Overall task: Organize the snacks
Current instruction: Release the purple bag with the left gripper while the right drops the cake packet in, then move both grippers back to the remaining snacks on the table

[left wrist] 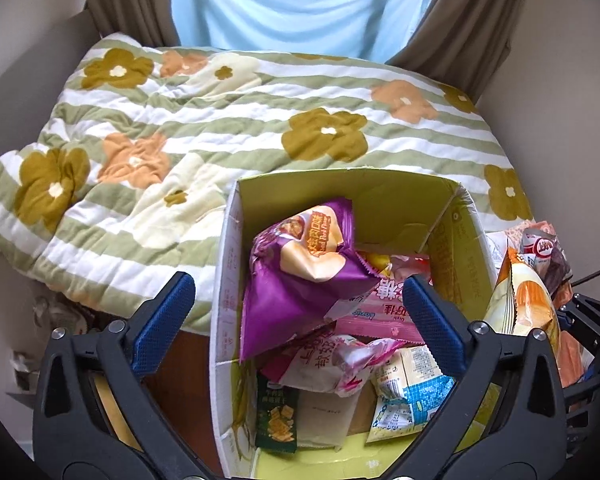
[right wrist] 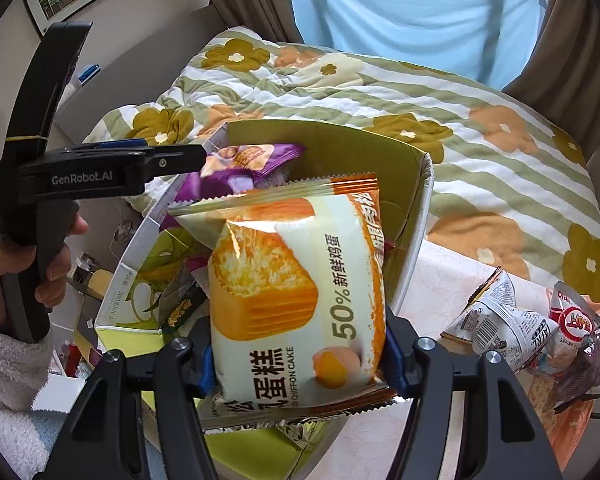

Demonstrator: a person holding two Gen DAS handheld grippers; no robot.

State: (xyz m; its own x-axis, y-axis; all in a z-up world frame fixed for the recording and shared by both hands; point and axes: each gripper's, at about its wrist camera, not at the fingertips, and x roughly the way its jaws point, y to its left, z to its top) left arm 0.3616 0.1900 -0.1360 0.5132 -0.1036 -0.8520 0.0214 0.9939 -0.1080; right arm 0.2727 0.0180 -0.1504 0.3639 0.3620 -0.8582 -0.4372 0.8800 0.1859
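Note:
An open yellow-green cardboard box (left wrist: pixel 340 174) holds several snack packets. A purple bag (left wrist: pixel 300 264) lies on top of them, above a pink packet (left wrist: pixel 380 312), a green biscuit packet (left wrist: pixel 276 416) and a blue-and-white packet (left wrist: pixel 412 396). My left gripper (left wrist: pixel 296 284) hangs open over the box; its blue pads stand wide on either side of the purple bag and touch nothing. My right gripper (right wrist: pixel 300 360) is shut on an orange-and-white chiffon cake packet (right wrist: pixel 300 280), held above the near edge of the box (right wrist: pixel 420 208). The left gripper (right wrist: pixel 196 156) shows side-on at the box's left.
A floral striped quilt (left wrist: pixel 180 120) lies behind the box. Loose snack packets sit on the table to the right: a white crumpled one (right wrist: pixel 500 320) and a red-labelled shrimp snack (right wrist: pixel 576 320). A person's hand (right wrist: pixel 56 272) holds the left gripper's handle. Curtains hang at the back.

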